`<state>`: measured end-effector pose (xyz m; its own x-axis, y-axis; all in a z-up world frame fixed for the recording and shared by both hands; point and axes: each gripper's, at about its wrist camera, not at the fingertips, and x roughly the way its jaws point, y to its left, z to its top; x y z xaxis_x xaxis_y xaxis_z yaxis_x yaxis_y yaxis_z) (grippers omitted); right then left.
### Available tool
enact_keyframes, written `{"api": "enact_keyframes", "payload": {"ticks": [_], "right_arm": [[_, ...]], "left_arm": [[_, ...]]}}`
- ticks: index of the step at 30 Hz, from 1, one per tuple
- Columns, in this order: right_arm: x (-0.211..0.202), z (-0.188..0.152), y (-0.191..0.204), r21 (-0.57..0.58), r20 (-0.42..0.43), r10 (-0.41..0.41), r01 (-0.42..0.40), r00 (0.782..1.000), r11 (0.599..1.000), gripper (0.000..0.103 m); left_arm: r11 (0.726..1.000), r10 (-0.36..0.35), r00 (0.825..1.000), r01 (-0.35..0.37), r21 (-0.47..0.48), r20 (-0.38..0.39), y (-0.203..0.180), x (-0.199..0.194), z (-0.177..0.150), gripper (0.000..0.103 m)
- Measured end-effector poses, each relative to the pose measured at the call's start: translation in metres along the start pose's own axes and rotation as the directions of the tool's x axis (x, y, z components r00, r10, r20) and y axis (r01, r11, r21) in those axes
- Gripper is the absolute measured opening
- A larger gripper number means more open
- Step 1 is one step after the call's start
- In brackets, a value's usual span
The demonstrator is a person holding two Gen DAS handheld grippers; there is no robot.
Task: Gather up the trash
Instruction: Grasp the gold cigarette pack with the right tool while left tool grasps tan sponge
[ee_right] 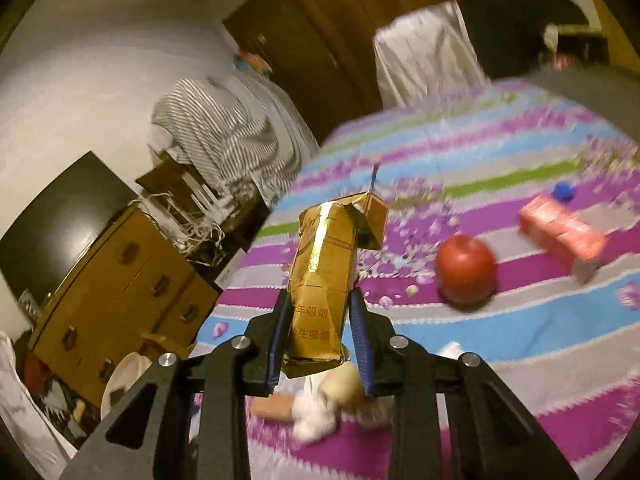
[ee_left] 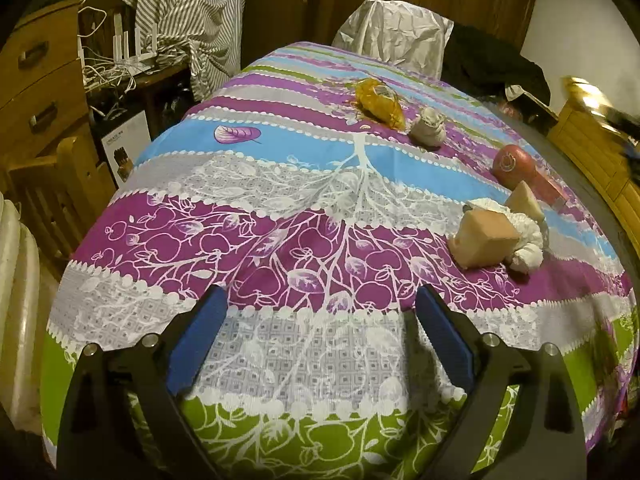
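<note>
My right gripper point(ee_right: 320, 304) is shut on a crumpled gold cigarette pack point(ee_right: 324, 276) and holds it above the table; the pack shows blurred at the right edge of the left wrist view point(ee_left: 592, 96). My left gripper point(ee_left: 316, 312) is open and empty over the near part of the patterned tablecloth point(ee_left: 280, 184). On the cloth lie a yellow wrapper point(ee_left: 380, 102), a crumpled tissue point(ee_left: 430, 126), a white tissue wad point(ee_left: 524, 236) between two tan blocks point(ee_left: 486, 238), a red apple point(ee_right: 466, 274) and a red carton point(ee_right: 562, 236).
A white plastic bag point(ee_left: 400, 32) stands at the table's far end. A wooden dresser point(ee_left: 40, 80) and a chair point(ee_left: 60, 192) stand to the left, with striped cloth point(ee_left: 192, 12) hanging behind. A blue cap point(ee_right: 564, 191) lies near the carton.
</note>
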<state>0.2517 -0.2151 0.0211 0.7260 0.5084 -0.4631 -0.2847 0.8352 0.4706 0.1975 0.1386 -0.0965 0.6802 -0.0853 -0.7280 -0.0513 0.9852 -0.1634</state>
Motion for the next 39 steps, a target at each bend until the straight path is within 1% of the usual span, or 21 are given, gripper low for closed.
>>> {"api": "enact_keyframes", "payload": {"ticks": [3,6,10,12,14,15,18,20,21,23,24,26,28,30,32,33,34,35,36,38,39], "right_arm": [[-0.044,-0.026,-0.006,-0.024,0.012,-0.038,0.038,0.999,0.999,0.031],[-0.074,-0.067,-0.019,-0.005,-0.012,-0.083,0.083,0.997,0.997,0.031],[-0.088,-0.122,-0.041,0.087,-0.042,-0.054,0.057,0.998,0.995,0.032],[-0.086,-0.149,-0.049,0.124,-0.047,-0.05,0.056,0.998,0.991,0.032],[-0.081,-0.168,-0.055,0.156,-0.061,-0.023,0.032,0.998,0.987,0.032],[-0.079,-0.176,-0.056,0.168,-0.068,0.0,0.011,0.998,0.986,0.032],[-0.077,-0.187,-0.05,0.152,-0.068,0.028,-0.017,0.997,0.988,0.032],[-0.077,-0.188,-0.049,0.155,-0.06,0.049,-0.04,0.997,0.987,0.032],[-0.079,-0.185,-0.05,0.158,-0.053,0.055,-0.046,0.997,0.986,0.032],[-0.084,-0.182,-0.053,0.164,-0.039,0.059,-0.052,0.997,0.985,0.032],[-0.086,-0.18,-0.056,0.171,-0.033,0.058,-0.051,0.998,0.984,0.032],[-0.09,-0.178,-0.06,0.19,-0.021,0.062,-0.057,0.998,0.98,0.032],[-0.091,-0.176,-0.066,0.209,-0.017,0.071,-0.066,0.997,0.976,0.032],[-0.09,-0.175,-0.068,0.22,-0.017,0.075,-0.069,0.997,0.973,0.032],[-0.089,-0.175,-0.067,0.218,-0.02,0.073,-0.067,0.997,0.974,0.032],[-0.089,-0.174,-0.065,0.21,-0.023,0.069,-0.062,0.997,0.976,0.032],[-0.088,-0.173,-0.064,0.204,-0.024,0.065,-0.058,0.998,0.977,0.032],[-0.088,-0.173,-0.061,0.196,-0.026,0.062,-0.056,0.998,0.979,0.032],[-0.087,-0.172,-0.058,0.189,-0.029,0.064,-0.057,0.998,0.98,0.032],[-0.086,-0.172,-0.054,0.178,-0.034,0.066,-0.059,0.997,0.982,0.032],[-0.086,-0.171,-0.05,0.167,-0.038,0.067,-0.06,0.997,0.984,0.032]], "left_arm": [[1.0,-0.004,1.0,0.004,0.0,-0.003,0.001,0.001,0.0,0.093],[1.0,0.007,1.0,-0.007,0.009,-0.009,0.0,0.001,0.0,0.093],[0.999,0.032,0.999,-0.032,0.026,-0.016,-0.006,0.002,0.001,0.093],[0.997,0.059,0.998,-0.058,0.045,-0.021,-0.01,0.003,0.0,0.093],[0.996,0.072,0.997,-0.07,0.061,-0.039,-0.014,0.003,0.003,0.093],[0.995,0.067,0.996,-0.063,0.078,-0.053,-0.017,0.003,0.007,0.093],[0.989,-0.03,0.997,0.04,0.142,-0.071,-0.034,0.003,0.019,0.093],[0.968,-0.072,0.995,0.086,0.234,-0.071,-0.052,0.009,0.027,0.093],[0.947,-0.085,0.993,0.105,0.303,-0.079,-0.063,0.014,0.029,0.092],[0.903,-0.114,0.987,0.152,0.402,-0.116,-0.081,0.025,0.032,0.087],[0.872,-0.13,0.983,0.177,0.457,-0.132,-0.09,0.029,0.034,0.085],[0.834,-0.14,0.981,0.191,0.517,-0.137,-0.101,0.035,0.038,0.085],[0.8,-0.172,0.973,0.228,0.555,-0.152,-0.108,0.041,0.045,0.085],[0.768,-0.187,0.97,0.244,0.593,-0.157,-0.113,0.047,0.05,0.082],[0.737,-0.194,0.957,0.286,0.612,-0.213,-0.116,0.056,0.047,0.07],[0.724,-0.21,0.947,0.317,0.613,-0.241,-0.118,0.058,0.043,0.053],[0.709,-0.236,0.938,0.344,0.616,-0.253,-0.121,0.056,0.041,0.039],[0.706,-0.238,0.94,0.341,0.62,-0.245,-0.121,0.052,0.039,0.036],[0.714,-0.237,0.938,0.345,0.609,-0.254,-0.119,0.047,0.037,0.033],[0.739,-0.232,0.941,0.334,0.585,-0.245,-0.111,0.037,0.032,0.032],[0.759,-0.231,0.946,0.321,0.566,-0.227,-0.103,0.028,0.028,0.032]]}}
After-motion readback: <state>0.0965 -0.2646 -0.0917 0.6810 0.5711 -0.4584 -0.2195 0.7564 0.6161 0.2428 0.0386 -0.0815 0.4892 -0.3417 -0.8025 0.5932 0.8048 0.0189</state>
